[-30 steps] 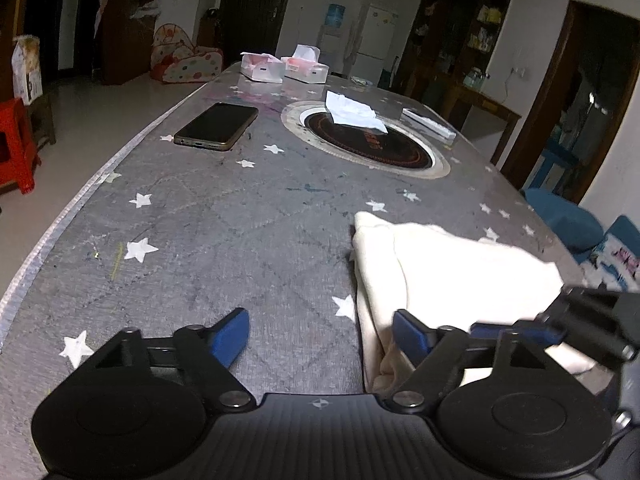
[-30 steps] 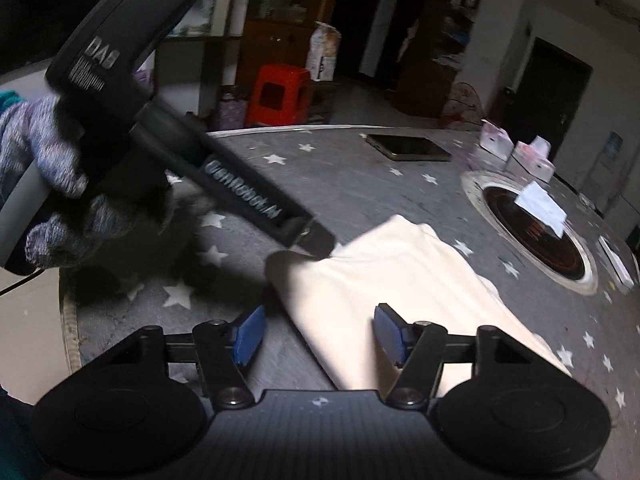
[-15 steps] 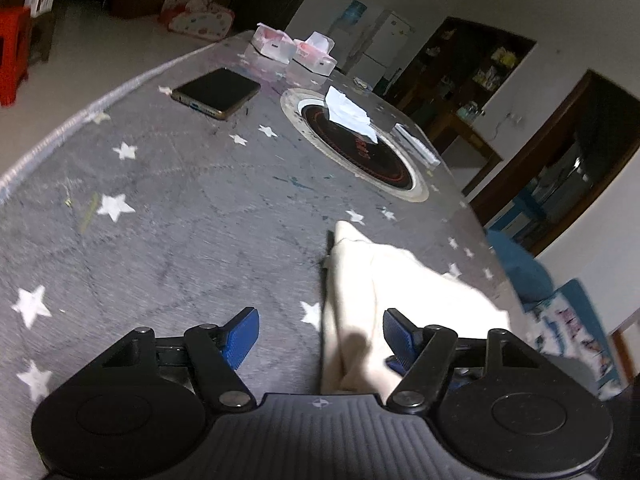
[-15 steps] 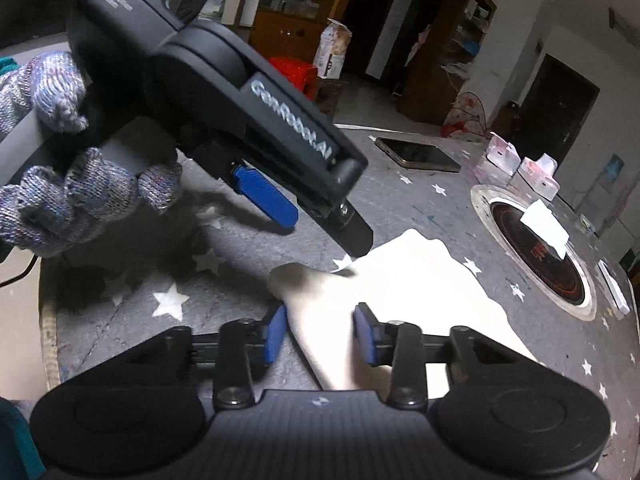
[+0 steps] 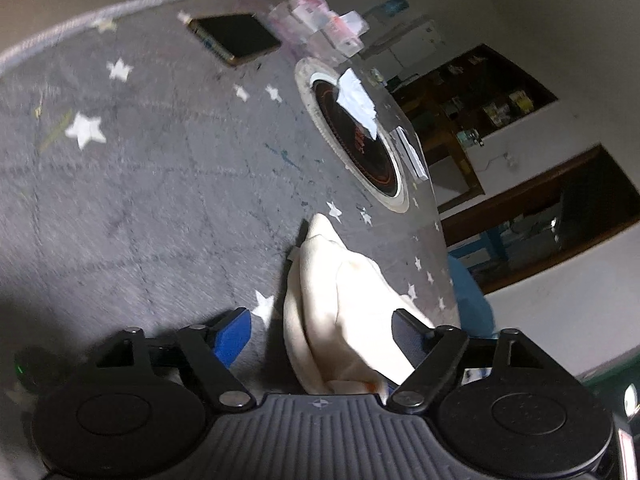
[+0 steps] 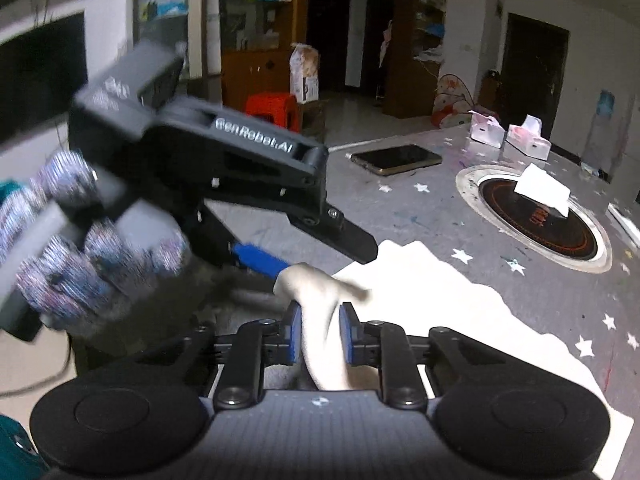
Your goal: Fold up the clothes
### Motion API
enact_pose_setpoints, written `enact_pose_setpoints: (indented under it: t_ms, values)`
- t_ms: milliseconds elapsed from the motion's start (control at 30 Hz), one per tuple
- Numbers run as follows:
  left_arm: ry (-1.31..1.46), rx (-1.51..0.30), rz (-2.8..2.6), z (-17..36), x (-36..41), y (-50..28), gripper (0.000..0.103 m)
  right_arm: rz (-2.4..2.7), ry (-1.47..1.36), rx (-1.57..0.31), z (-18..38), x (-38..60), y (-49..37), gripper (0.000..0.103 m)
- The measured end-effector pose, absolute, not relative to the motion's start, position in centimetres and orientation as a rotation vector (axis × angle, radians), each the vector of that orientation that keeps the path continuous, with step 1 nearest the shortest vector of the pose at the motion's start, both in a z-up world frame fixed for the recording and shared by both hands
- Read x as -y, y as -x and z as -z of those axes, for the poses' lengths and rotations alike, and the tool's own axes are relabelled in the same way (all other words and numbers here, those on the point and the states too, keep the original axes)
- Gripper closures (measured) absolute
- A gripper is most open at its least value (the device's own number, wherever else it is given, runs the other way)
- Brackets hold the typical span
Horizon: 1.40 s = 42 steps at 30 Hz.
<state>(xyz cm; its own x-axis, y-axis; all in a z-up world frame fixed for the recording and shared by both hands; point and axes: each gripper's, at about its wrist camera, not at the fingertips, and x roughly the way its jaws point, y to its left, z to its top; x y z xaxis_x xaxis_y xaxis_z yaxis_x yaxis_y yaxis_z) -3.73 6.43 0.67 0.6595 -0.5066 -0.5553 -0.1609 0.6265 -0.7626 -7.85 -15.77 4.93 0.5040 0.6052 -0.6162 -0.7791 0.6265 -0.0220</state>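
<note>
While our right gripper (image 6: 319,334) pinches a bunched corner of the cream garment (image 6: 436,304) between its blue pads (image 6: 293,334), the cloth rises there into a soft, rounded peak and the rest of it spreads flat behind, toward the right side of the right wrist view, over the grey star-printed tablecloth (image 6: 408,216). We see the garment as pale, plain and thick-looking, with no print that we can make out — its far edge is wavy and its near fold is doubled over in layers. From the left wrist view the same garment (image 5: 340,312) stands up between the fingers of our left gripper (image 5: 322,332) as a tall folded ridge, its layered edge toward the left and its tip pointing to the round black hotplate (image 5: 356,140) set in the table. Our left gripper's jaws are spread wide, with the cloth lying between them but not pressed by either pad. In the right wrist view the left gripper (image 6: 320,246) appears blurred, held by a hand in a speckled knit glove (image 6: 80,264), with one dark finger tip just above the raised corner. A dark phone (image 6: 396,159) lies well apart — farther up the table
</note>
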Motion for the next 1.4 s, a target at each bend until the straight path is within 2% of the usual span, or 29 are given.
enact_pose_setpoints:
  t_ms: [100,233,300,333,400,500,600,767,800,967,1200,1400]
  values:
    - [0.94,-0.863,0.248,-0.3,-6.1,3.3,0.021,-0.859,0.262,-0.611,-5.7,16.6,7.5,0.086]
    - [0.981,-0.875,0.278,0.2,-5.7,3.0,0.027,-0.875,0.223,-0.606,-6.2,17.3,7.7,0.086]
    - [1.005,-0.882,0.289,0.7,-5.6,2.8,0.04,-0.882,0.205,-0.607,-6.2,17.5,7.9,0.086]
    - [1.019,-0.888,0.293,1.0,-5.6,2.7,0.044,-0.886,0.199,-0.607,-6.2,17.6,8.0,0.086]
    - [1.031,-0.897,0.295,1.4,-5.5,2.6,0.06,-0.894,0.19,-0.61,-6.0,17.5,8.2,0.086]
    - [1.039,-0.908,0.296,2.0,-5.4,2.5,0.075,-0.901,0.197,-0.616,-5.5,17.3,8.4,0.086]
    - [1.033,-0.908,0.295,2.3,-5.4,2.5,0.081,-0.884,0.18,-0.619,-5.4,18.0,8.7,0.082]
    - [1.008,-0.904,0.299,2.2,-5.3,2.5,0.081,-0.85,0.142,-0.623,-5.2,19.4,9.1,0.072]
    - [1.003,-0.903,0.3,2.2,-5.3,2.6,0.082,-0.835,0.133,-0.623,-5.2,19.8,9.1,0.066]
    - [0.98,-0.896,0.304,2.0,-5.1,2.7,0.082,-0.67,0.066,-0.627,-4.8,23.6,8.1,0.064]
    - [0.938,-0.891,0.304,1.7,-4.8,2.6,0.082,-0.34,-0.005,-0.637,-3.5,30.0,5.8,0.054]
    - [0.92,-0.892,0.301,1.6,-4.6,2.7,0.082,-0.239,-0.123,-0.671,-2.0,33.9,4.2,0.053]
